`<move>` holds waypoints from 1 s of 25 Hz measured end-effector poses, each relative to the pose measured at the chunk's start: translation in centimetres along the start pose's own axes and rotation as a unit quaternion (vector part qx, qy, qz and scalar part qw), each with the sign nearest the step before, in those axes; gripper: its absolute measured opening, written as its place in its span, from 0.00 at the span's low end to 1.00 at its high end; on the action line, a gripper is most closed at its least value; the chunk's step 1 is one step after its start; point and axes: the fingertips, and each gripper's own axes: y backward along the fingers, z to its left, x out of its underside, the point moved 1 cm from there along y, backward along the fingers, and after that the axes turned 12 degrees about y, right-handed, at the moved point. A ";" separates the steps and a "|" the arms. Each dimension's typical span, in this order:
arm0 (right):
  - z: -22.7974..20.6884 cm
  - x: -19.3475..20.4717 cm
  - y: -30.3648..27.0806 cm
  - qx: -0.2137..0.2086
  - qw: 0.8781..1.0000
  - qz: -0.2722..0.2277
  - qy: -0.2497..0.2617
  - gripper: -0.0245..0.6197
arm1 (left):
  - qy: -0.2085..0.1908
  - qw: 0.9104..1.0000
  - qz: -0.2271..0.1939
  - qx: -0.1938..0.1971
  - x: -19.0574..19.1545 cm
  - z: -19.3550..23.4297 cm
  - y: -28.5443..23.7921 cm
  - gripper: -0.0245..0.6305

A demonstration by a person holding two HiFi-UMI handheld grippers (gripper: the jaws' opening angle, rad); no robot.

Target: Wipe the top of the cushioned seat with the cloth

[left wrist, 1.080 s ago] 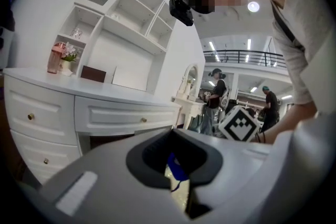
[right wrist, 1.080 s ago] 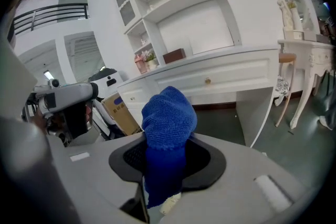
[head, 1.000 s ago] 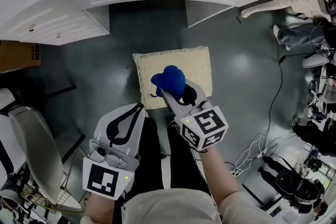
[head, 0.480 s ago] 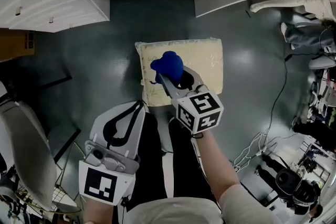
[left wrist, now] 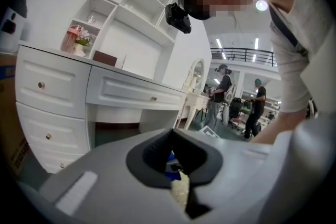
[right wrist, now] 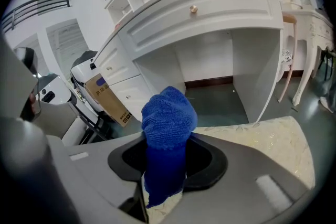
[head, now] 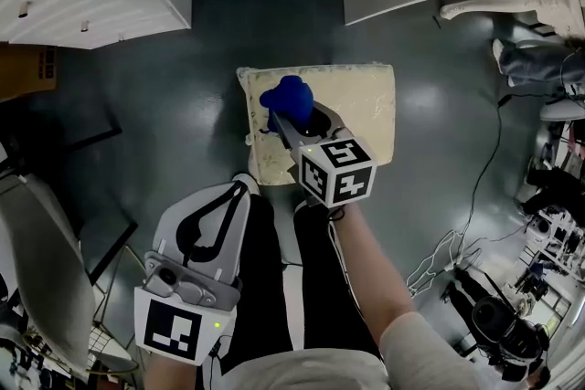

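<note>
Our right gripper (head: 285, 121) pinches a bunched blue terry cloth (head: 287, 99) over the left half of the cream square cushioned seat (head: 366, 100), but its jaws have just been easing apart, so the cloth may slip free mid-wipe; our left gripper (head: 239, 185) hangs closed and empty.

I can't read any text from here. The cardboard box (right wrist: 107, 98) carries blue print, too small to make out. The cubes on the left gripper (head: 239, 189) and right gripper (head: 281, 121) show only black-and-white square patterns, no letters or numbers.
</note>
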 end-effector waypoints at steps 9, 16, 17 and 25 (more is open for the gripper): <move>-0.4 2.0 -2.7 0.002 0.999 0.038 0.007 0.35 | 0.009 1.000 -0.009 -0.003 0.1 0.7 -0.1 0.04; -0.3 1.6 -3.0 -0.004 0.999 0.036 0.015 0.45 | 0.014 1.000 -0.010 -0.003 0.1 0.9 -0.3 0.04; -0.4 1.5 -3.0 -0.005 0.999 0.034 0.014 0.46 | 0.014 1.000 -0.010 -0.003 0.1 0.9 -0.4 0.04; -0.6 1.8 -3.3 0.030 0.997 0.053 0.047 0.31 | 0.020 1.000 -0.010 -0.006 0.3 1.1 -0.4 0.04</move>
